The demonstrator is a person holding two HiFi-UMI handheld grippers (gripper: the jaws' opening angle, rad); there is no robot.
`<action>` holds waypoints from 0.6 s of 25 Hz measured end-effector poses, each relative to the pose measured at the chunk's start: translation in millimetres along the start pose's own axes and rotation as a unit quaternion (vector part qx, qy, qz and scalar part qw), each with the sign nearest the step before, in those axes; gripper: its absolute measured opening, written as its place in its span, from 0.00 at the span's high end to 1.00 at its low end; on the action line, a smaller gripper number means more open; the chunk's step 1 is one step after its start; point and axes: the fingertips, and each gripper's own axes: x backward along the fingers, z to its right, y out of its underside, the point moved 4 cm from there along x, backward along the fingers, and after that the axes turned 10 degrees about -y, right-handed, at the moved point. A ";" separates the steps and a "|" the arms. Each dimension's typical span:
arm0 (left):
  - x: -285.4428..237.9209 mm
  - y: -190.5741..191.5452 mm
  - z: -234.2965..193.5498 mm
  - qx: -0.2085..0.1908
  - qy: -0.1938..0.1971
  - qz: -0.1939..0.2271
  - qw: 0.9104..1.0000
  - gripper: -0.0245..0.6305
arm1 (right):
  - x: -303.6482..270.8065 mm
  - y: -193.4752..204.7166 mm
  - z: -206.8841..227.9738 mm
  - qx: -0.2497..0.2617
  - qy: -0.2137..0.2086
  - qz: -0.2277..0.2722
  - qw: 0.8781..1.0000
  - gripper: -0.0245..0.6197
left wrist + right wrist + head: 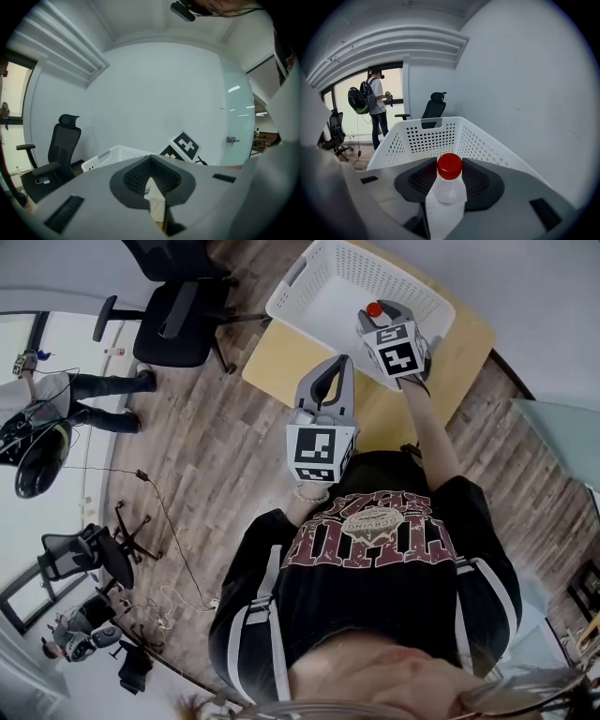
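Observation:
My right gripper [449, 182] is shut on a clear plastic bottle [446, 194] with a red cap [449, 165], held upright just in front of a white perforated basket [436, 136]. The head view shows that gripper [380, 317] raised over the near side of the basket [319, 296], the red cap [374, 309] showing at its tip. My left gripper [152, 182] is shut on a pale, box-like object [157, 206] wedged edge-on between its jaws. That gripper [336, 367] hangs lower, over the yellow table [281, 352]. Its view also catches the right gripper's marker cube [185, 145].
The basket stands on the small yellow table by the white wall. Black office chairs [178, 310] stand to the left on the wooden floor, one seen beyond the basket [435, 105]. A person with a backpack [375, 108] stands by the window. Cables trail across the floor [159, 512].

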 end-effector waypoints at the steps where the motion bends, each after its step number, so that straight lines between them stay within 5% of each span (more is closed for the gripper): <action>1: 0.1 0.3 -1.3 0.000 0.000 0.000 1.000 0.89 | -1.1 0.2 -0.1 -0.002 0.001 0.001 1.000 0.72; 15: 9.9 -9.3 -9.4 0.000 -0.004 0.013 1.000 0.89 | 2.2 -1.2 -2.9 -0.019 0.002 0.014 1.000 0.72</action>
